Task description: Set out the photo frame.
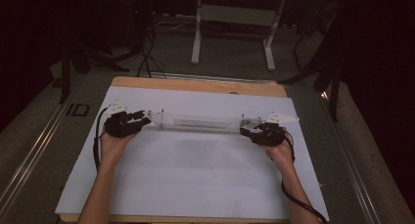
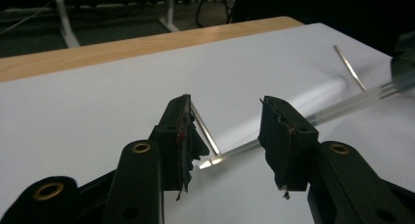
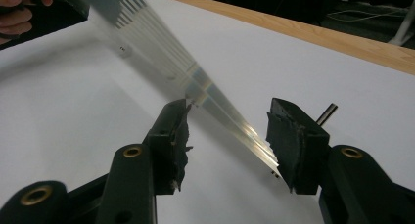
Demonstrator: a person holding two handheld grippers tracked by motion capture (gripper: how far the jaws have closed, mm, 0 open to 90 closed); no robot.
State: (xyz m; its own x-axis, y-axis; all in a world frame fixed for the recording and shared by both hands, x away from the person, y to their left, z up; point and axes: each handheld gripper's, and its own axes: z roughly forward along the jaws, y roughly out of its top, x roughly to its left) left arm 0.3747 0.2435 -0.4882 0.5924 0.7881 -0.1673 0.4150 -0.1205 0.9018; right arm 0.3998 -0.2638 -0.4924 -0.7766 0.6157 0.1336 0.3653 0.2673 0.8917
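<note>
A wooden table [image 1: 205, 85] bears a white sheet [image 1: 195, 175], and across it lies your long clear tube [image 1: 200, 122], glassy, with thin metal pins at its ends. Your left gripper [image 2: 227, 136] view shows those pins up close. Your right gripper [image 3: 227, 136] stands wide around the other end; both pairs of jaws are apart, pressing nothing.

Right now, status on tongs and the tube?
Left tongs open at tube's end. Right tongs open around clear tube. Tube flat on white sheet. Nothing in the way.
</note>
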